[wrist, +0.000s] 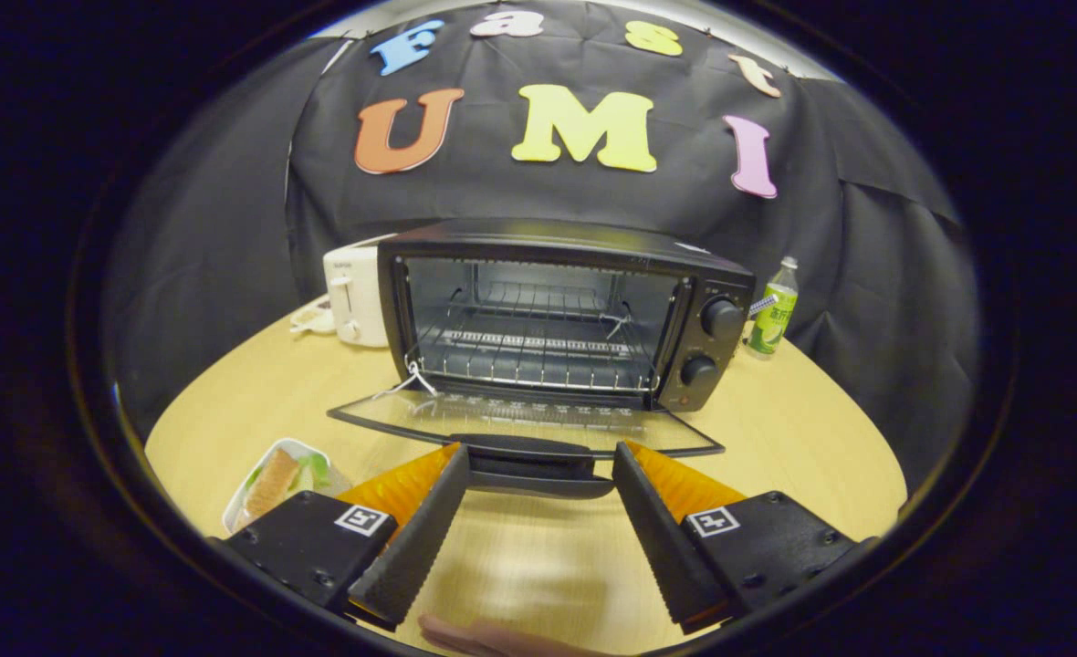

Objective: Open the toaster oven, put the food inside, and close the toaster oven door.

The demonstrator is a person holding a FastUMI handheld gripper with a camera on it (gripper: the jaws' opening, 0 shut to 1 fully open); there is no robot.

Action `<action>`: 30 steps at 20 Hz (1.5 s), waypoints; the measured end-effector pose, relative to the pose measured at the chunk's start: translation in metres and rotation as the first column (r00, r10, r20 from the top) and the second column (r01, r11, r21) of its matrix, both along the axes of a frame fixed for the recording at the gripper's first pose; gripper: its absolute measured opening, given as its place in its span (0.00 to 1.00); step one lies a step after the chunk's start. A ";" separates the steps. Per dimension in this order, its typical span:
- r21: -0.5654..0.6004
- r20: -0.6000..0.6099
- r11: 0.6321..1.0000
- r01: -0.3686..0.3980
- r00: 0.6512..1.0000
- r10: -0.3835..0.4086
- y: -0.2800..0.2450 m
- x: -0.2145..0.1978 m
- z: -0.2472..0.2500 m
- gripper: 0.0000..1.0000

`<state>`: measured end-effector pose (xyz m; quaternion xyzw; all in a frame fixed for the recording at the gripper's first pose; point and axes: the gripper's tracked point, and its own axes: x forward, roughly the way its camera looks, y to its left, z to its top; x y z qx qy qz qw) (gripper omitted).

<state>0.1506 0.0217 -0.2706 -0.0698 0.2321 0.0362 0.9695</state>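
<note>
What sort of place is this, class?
Likely a staged kitchen booth: an open toaster oven, a toaster and a bottle on a table; the open gripper at the door handle.

- A pale wood counter [803, 429] with a rounded edge, lit by a soft glare near its front.
- Black cloth wall [867, 274] hangs in folds behind it from 9 to 3 o'clock.
- A pale strip of ceiling [739, 18] shows at 12 o'clock.

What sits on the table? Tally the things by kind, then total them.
Toaster oven, door down: 1
White toaster: 1
Green bottle: 1
Food tray: 1
Total: 4
The gripper is open, its fingers flanking the door handle.
</note>
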 end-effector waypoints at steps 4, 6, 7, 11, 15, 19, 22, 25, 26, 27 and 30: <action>0.004 -0.033 1.000 0.004 0.999 -0.003 -0.002 -0.004 -0.011 1.00; 0.021 -0.065 1.000 0.003 0.998 -0.002 -0.001 -0.007 -0.017 1.00; 0.030 -0.089 1.000 0.005 0.996 -0.002 -0.001 -0.007 -0.023 1.00; 0.058 -0.144 0.998 0.033 0.989 -0.025 -0.008 -0.011 -0.033 1.00; 0.203 -0.182 0.979 0.005 0.983 0.032 0.006 -0.020 -0.023 1.00; 0.417 -0.218 0.907 -0.055 0.963 0.159 0.037 -0.038 0.002 0.99; 0.540 -0.262 0.837 -0.089 0.927 0.268 0.064 -0.059 0.021 0.99; 0.551 -0.355 0.831 -0.081 0.878 0.321 0.078 -0.082 0.023 1.00; 0.557 -0.363 0.825 -0.095 0.866 0.344 0.086 -0.087 0.024 1.00; 0.564 -0.358 0.818 -0.113 0.860 0.365 0.093 -0.090 0.024 1.00; 0.560 -0.415 0.820 -0.117 0.817 0.400 0.105 -0.101 0.014 1.00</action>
